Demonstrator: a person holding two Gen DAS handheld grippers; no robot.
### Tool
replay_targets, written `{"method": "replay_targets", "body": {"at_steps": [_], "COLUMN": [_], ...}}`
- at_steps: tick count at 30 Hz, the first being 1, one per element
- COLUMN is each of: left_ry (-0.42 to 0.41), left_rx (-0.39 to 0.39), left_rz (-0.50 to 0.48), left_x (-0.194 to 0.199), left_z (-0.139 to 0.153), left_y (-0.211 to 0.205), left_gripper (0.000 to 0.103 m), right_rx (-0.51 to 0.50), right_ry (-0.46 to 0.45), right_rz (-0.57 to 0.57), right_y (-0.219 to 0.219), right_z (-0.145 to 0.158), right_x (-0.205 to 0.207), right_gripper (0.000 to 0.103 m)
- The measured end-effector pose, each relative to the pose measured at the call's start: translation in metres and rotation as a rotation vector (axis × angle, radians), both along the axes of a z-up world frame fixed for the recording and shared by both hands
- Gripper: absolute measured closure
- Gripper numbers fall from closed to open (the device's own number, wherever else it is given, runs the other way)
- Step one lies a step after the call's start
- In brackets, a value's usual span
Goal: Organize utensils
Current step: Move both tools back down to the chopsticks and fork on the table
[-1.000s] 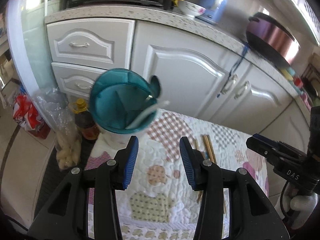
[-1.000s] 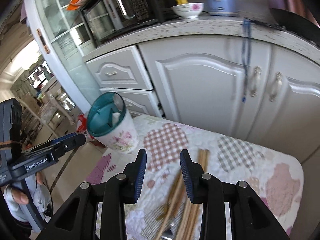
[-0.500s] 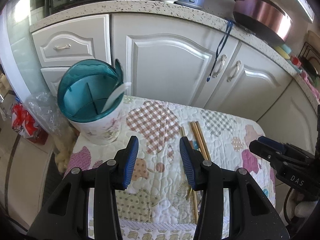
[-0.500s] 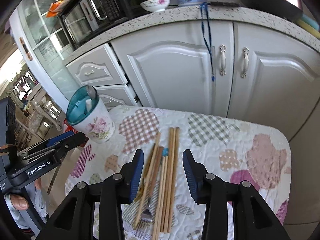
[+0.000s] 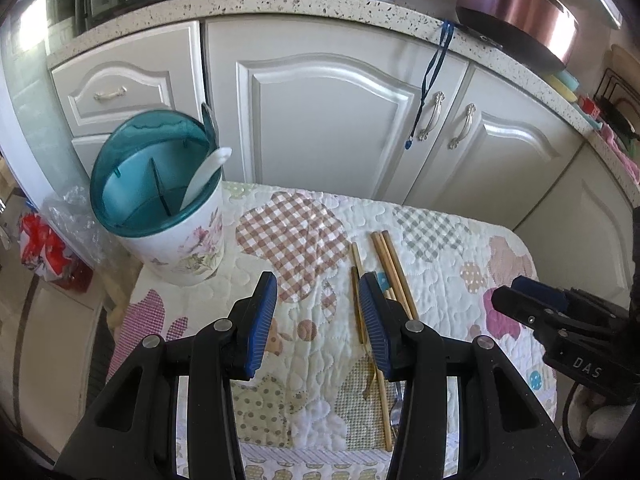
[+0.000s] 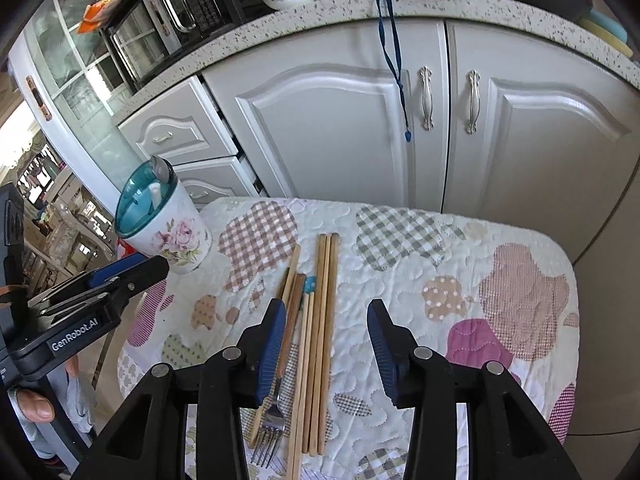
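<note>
right claw (image 6: 327, 344): open, empty | chopsticks (image 6: 322, 320), fork (image 6: 269, 432): on quilted cloth (image 6: 440, 280) | holder (image 6: 168, 228): upright

Left claw (image 5: 318, 322) and right claw (image 6: 328, 346) both agape, empty, side by side.

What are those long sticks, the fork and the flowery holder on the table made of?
The chopsticks look like wood or bamboo: matte tan with faint grain. The fork looks like metal at the tines, grey and shiny; its handle seems brown, perhaps wood. The utensil holder appears to be glossy white plastic or ceramic with printed roses, under a translucent teal plastic rim.
</note>
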State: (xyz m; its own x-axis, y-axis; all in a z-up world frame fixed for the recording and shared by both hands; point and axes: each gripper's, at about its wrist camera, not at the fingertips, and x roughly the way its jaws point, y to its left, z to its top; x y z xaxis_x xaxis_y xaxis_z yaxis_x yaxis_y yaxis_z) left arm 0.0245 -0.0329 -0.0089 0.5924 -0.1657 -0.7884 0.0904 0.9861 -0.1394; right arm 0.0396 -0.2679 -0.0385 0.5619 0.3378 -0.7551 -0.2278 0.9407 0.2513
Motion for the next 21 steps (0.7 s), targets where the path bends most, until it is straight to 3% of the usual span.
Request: {"method": "replay_targets", "body": {"at_steps": [9,14,21], "left_ry": [0.078,0.12,0.167], "left_rx": [-0.013,0.004,-0.001], "left_rz": [-0.047,-0.053,-0.05], "left_x": [0.005,0.008,0.017], "left_z": [-0.031,-0.047,-0.063], "left_y": [-0.001,-0.002,-0.007], "left_gripper": [0.061,0.061,0.061], "right_rx": [-0.03,-0.06,-0.104], "right_ry": [0.119,0.189,0.208], "right_rz": [0.041,0.053,0.09], "right_y": [0.012,0.018,0.031], "right_z": [-0.051,-0.083,-0.092], "right_x": [0.025,0.047,0.059], "right_gripper": [0.063,0.07,0.073]}}
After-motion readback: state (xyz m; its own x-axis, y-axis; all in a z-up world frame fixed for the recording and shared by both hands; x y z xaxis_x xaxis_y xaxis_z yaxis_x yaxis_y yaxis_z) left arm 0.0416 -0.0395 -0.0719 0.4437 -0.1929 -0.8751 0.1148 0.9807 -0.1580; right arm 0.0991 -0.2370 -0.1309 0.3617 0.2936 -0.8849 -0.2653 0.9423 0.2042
